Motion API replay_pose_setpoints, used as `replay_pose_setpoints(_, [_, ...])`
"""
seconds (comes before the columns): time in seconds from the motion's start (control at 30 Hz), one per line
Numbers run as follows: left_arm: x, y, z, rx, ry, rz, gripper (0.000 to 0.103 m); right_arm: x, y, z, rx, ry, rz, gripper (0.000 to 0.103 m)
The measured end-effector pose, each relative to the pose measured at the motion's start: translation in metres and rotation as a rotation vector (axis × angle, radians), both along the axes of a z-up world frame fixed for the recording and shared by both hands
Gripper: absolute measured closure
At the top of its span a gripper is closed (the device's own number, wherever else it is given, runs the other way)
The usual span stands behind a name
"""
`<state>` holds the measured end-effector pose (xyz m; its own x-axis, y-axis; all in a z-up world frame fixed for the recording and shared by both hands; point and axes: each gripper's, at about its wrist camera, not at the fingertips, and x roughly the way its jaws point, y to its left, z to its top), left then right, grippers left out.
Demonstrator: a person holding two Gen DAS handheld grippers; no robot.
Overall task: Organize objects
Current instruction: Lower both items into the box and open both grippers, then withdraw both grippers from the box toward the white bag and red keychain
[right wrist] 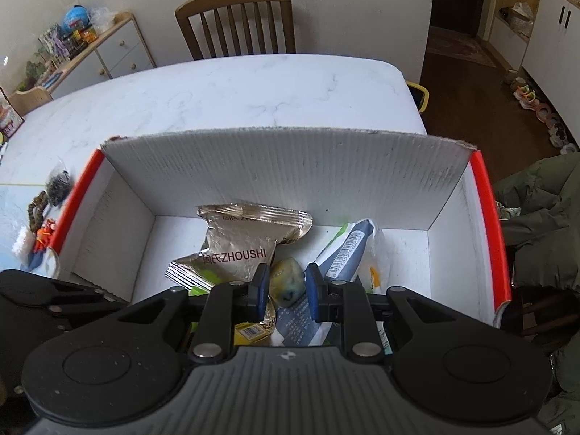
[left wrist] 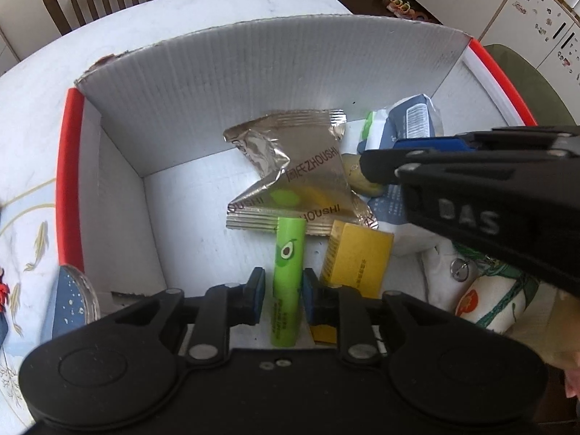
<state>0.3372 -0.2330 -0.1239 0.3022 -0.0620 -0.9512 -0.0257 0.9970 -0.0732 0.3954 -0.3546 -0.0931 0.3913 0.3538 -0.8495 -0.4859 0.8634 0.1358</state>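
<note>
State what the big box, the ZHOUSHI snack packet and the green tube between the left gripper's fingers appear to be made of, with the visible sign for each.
Box: corrugated cardboard, matte white inside; fluting lines and ragged torn edges show.
ZHOUSHI snack packet: probably metallised plastic film, shiny and creased, with crimped seams.
Green tube: looks like smooth plastic with a printed avocado; could be a paper label.

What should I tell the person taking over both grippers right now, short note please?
Left gripper: open, fingers either side of the green avocado tube, not clamped.
Right gripper: open, over the small yellowish lump; whether it touches is unclear.
Already in the white box: silver snack packet, yellow carton, blue-white pouch, the tube.
Left: small items on the table beside the box, including a bead string.
</note>
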Motion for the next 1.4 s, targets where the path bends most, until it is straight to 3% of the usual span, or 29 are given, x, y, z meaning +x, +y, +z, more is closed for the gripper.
replay_pose_setpoints(0.4, [-0.009,0.004,0.009,-0.005,-0.033,0.005,0.064,-0.020,-0.021,0.025,0.097,-0.015,0.003,0.082])
replay_pose_setpoints(0.57, [-0.020,0.004,0.019,-0.013,-0.057,0.003,0.059,-0.033,-0.033,0.038,0.136,-0.032,0.007,0.075])
replay_pose_setpoints(1.17, [-0.064,0.013,0.074,-0.099,-0.236,-0.004,0.042,-0.083,-0.067,0.072,0.213,-0.086,-0.008,0.074])
replay_pose_setpoints(1.33, [-0.085,0.029,0.092,-0.102,-0.303,0.008,0.038,-0.102,-0.063,0.078,0.224,-0.116,-0.009,0.051])
replay_pose_setpoints(1.4, [-0.093,0.037,0.097,-0.109,-0.322,0.018,0.036,-0.109,-0.060,0.081,0.224,-0.125,-0.003,0.051])
